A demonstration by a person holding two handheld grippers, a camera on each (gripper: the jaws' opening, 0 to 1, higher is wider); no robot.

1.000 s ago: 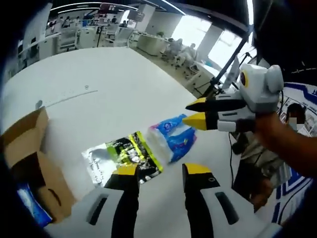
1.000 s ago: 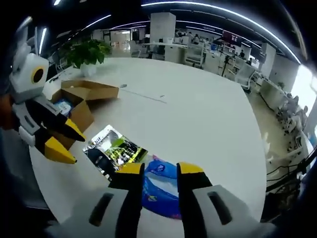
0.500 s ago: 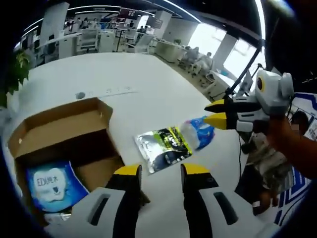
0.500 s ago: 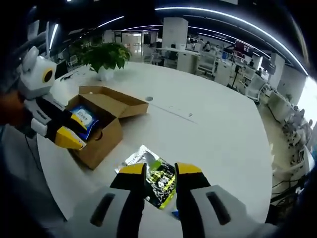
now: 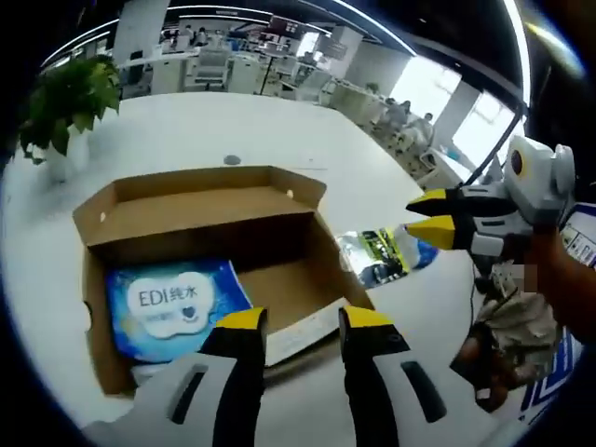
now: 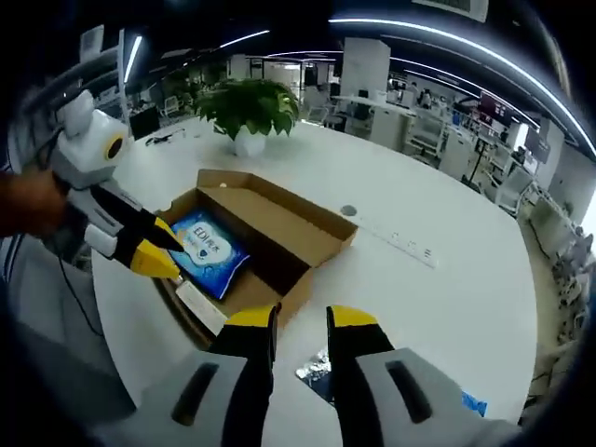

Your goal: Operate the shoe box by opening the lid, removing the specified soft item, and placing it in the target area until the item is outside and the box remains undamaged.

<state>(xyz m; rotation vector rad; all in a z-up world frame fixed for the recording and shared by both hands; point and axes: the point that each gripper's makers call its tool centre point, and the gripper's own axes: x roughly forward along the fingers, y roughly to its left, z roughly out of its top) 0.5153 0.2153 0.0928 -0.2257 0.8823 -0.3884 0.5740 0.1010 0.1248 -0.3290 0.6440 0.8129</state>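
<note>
The broad white round tabletop (image 5: 186,130) carries everything. Toward its near edge sits the open brown cardboard shoe box (image 5: 200,200), lid flap folded back on the far side. Inside, against the box's left wall, lies the soft blue-and-white wipes pack (image 5: 172,303), printed with lettering; it is the task's item and is not yet out. On the bare tabletop just beside the box's right wall lie a glossy black-and-green foil pouch (image 5: 372,261) and, touching it, a blue-and-white plastic packet (image 5: 419,253). A potted green plant (image 5: 65,102) stands near the far left edge.

The left gripper (image 5: 296,321) hovers over the box's near wall, its yellow-tipped jaws parted and empty. The right gripper (image 6: 296,321) hangs above the box's corner, jaws a little apart, also holding nothing.

The likely trouble is with the near wall: a jaw coming down too close could crush or tear the cardboard, or drag the light box across the table. A shallow pinch on the slack pack could also slip.

The pack's lower edge is hidden behind the left jaw, and a pale strip beneath it is hard to identify. The pouch's print is too small to read.
</note>
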